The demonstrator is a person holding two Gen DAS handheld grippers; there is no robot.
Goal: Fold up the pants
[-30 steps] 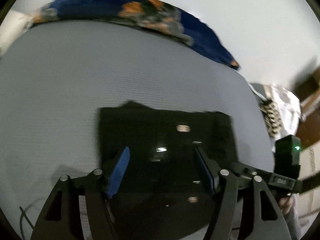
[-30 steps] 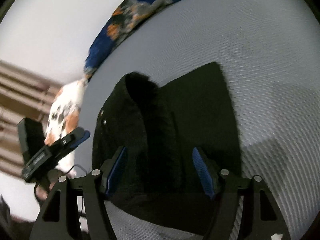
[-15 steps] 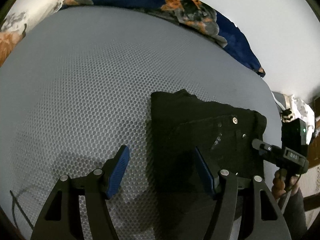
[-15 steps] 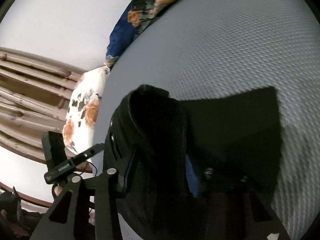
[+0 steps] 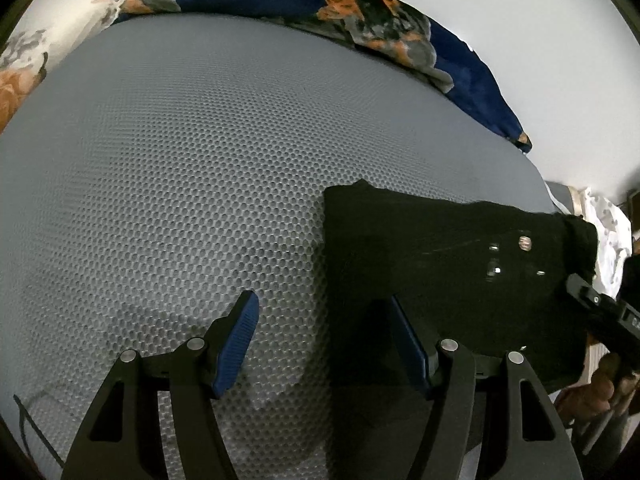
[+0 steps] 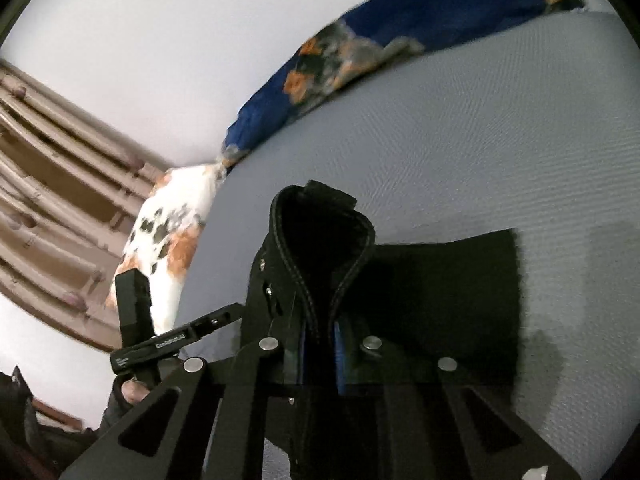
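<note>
The black pants (image 5: 440, 256) lie folded on the grey mattress (image 5: 180, 184), with metal buttons showing near their right end. My left gripper (image 5: 326, 336) is open and empty, low over the pants' left edge; its right finger is over the cloth, its left over bare mattress. My right gripper (image 6: 320, 340) is shut on the pants (image 6: 432, 304) and pinches a seamed waistband fold (image 6: 320, 240) that stands up as a loop. The right gripper's body also shows at the right edge of the left wrist view (image 5: 600, 316).
A blue floral blanket (image 5: 380, 12) lies along the mattress's far edge. A white floral pillow (image 6: 172, 232) sits at the mattress corner by a wooden frame (image 6: 52, 184). The other hand-held gripper (image 6: 160, 340) shows at left. White wall lies behind.
My left gripper has moved left off the pants' middle to their left edge. My right gripper has closed on the waistband fold and lifted it.
</note>
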